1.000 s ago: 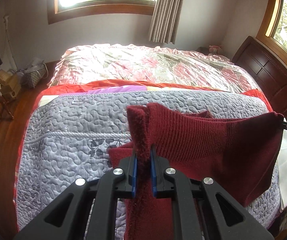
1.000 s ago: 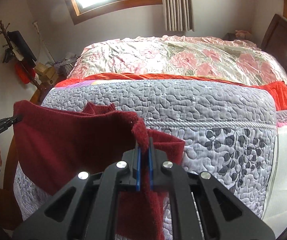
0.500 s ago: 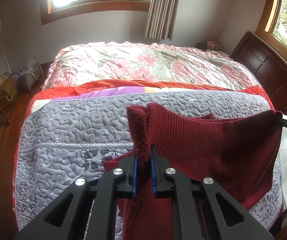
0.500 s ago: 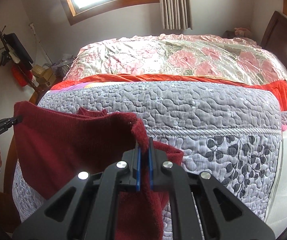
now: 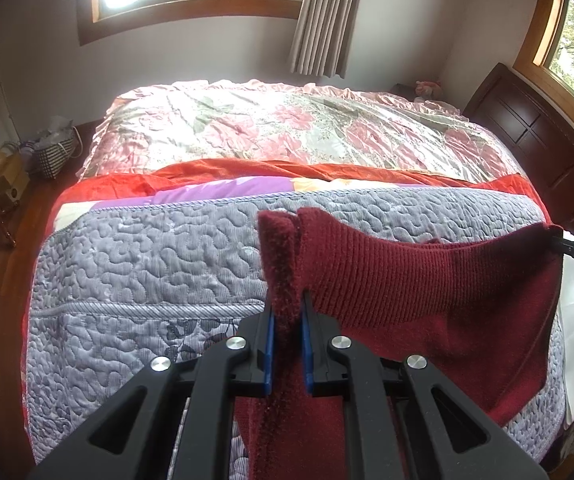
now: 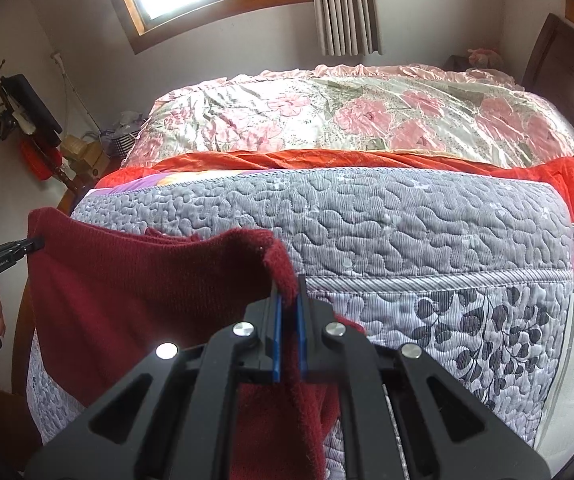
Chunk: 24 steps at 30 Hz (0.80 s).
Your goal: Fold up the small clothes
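Left wrist view has your left claw (image 5: 287, 344) clamped tight on one top corner of the dark red knit garment (image 5: 427, 300), a thick bunch of fabric squeezed between the blue pads, and over in the right wrist view your right claw (image 6: 289, 332) is pinched shut on the other top corner, so the piece hangs stretched between the two, up in the air above the near edge of the bed, over the grey quilted cover (image 6: 407, 224). Now watch that sag along the top edge: it dips in the middle, and if you lower it slack, the lower part is likely to crumple under itself on the quilt instead of lying flat. Each grip holds a wad, not a clean edge, so a sharp tug outward could drag the knit through the pads or stretch it out of shape. Mind the near side too; the hem hangs close to the edge of the bed, and setting down too near could let it slide off toward the floor. Keep both corners level, or the fold line may come out skewed.
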Each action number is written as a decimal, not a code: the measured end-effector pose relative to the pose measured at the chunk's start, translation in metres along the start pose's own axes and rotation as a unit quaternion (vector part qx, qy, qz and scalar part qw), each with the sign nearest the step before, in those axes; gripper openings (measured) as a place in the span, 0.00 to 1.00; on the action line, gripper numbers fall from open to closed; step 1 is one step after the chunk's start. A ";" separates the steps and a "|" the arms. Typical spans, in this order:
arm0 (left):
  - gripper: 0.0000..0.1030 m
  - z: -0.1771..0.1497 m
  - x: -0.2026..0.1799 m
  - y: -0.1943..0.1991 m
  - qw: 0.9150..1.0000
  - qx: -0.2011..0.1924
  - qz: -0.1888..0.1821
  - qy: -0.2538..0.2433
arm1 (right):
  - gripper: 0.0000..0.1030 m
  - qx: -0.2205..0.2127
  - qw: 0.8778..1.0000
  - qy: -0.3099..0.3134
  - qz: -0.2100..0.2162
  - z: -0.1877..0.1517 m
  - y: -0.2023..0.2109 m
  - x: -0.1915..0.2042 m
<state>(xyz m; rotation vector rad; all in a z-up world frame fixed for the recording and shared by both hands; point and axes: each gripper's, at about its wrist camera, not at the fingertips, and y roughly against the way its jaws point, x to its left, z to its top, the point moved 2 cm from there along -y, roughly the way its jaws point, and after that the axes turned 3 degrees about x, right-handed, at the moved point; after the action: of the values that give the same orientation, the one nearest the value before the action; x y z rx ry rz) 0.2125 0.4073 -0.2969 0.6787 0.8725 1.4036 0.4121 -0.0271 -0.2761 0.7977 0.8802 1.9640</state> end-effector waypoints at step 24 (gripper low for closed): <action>0.10 0.005 0.029 -0.076 0.999 0.047 -0.007 0.021 | 0.04 0.042 0.999 -0.023 -0.022 0.019 -0.078 -0.024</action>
<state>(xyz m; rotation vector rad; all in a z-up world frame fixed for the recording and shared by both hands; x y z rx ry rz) 0.2570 0.4306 -0.3610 0.7150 0.9809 1.3742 0.4714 -0.0099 -0.3334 0.8618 0.9494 1.8729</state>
